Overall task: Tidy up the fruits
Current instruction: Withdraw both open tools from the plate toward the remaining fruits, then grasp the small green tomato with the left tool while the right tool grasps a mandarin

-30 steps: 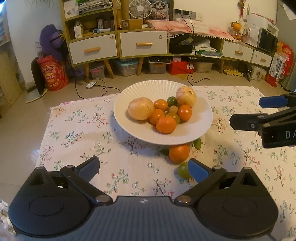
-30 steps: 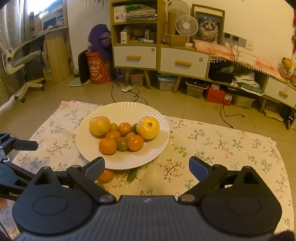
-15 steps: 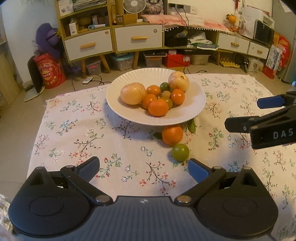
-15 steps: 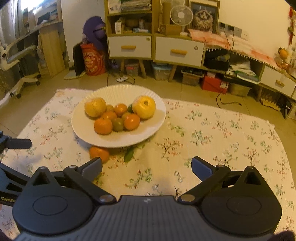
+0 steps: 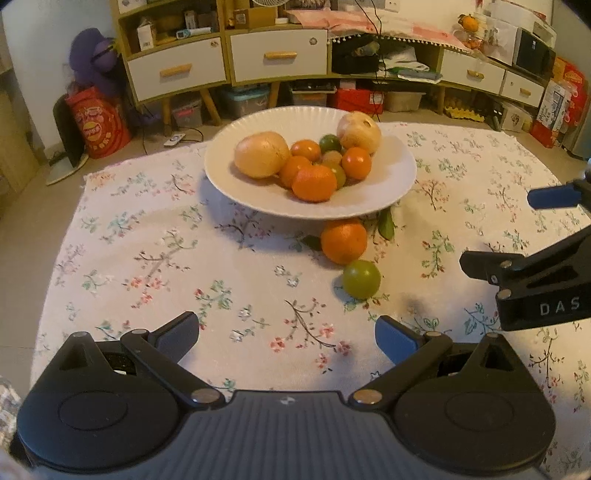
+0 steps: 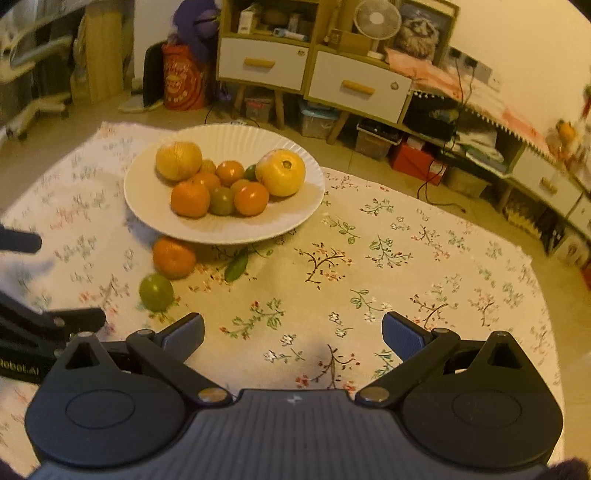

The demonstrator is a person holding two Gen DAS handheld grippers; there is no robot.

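Jaws of left gripper [image 5: 286,336] and right gripper [image 6: 293,331] stood wide, empty; loose orange [image 5: 344,240] and green fruit [image 5: 361,278] lay on counter cloth beside plate [image 5: 229,181]; likely light, firm, rollable, best pinched across the middle.

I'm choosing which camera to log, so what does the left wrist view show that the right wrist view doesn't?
Only the left wrist view shows the right gripper from the side, jaws open, and the microwave.

Only the right wrist view shows the desk fan, the framed cat picture and the left gripper at its edge.

Both show the white plate of fruit, the loose orange, the green fruit and the leaf on the floral cloth.
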